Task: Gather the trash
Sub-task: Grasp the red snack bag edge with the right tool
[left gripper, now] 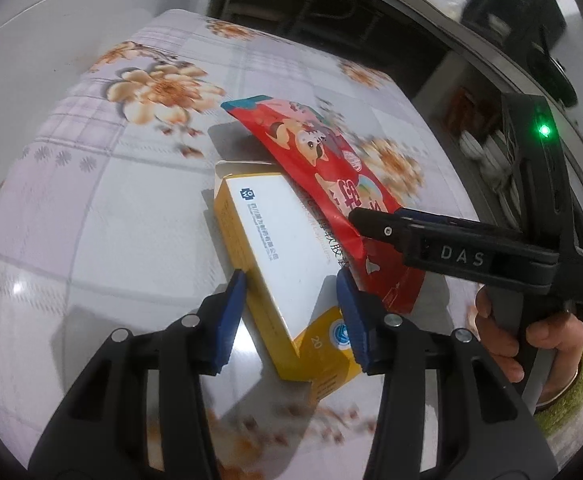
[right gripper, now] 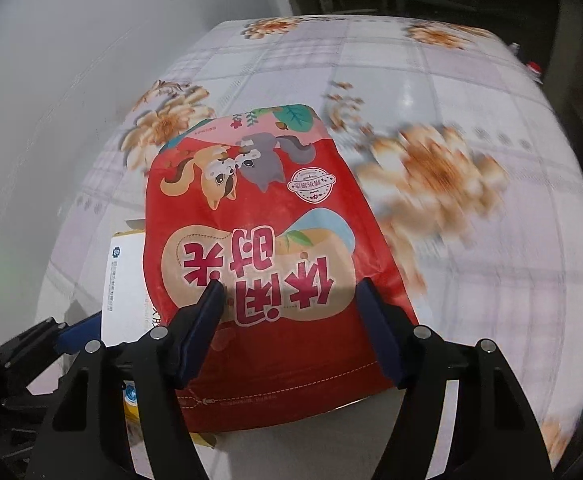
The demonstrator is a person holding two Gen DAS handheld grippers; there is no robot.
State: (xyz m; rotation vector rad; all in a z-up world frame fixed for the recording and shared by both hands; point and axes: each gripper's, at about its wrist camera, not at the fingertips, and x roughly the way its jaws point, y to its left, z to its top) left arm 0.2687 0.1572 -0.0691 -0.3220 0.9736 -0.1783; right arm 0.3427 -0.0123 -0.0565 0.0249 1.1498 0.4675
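- Floral checked cloth covers the table (left gripper: 103, 216).
- Yellow and white carton (left gripper: 275, 256), end flap open, lies on the table, partly under a red snack bag (right gripper: 263, 240) printed with cartoon squirrels.
- Left gripper (left gripper: 291, 316): blue fingers (left gripper: 231, 312) straddle the carton's near end; contact cannot be confirmed.
- Right gripper (right gripper: 291, 328): fingers (right gripper: 205, 320) spread, released, over the bag's lower half.
- A hand (left gripper: 503, 336) holds the right gripper's handle.

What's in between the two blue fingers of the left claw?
The yellow and white box lies between the left claw's blue fingers, seen in the left wrist view. The red snack bag leans over the box's far side.
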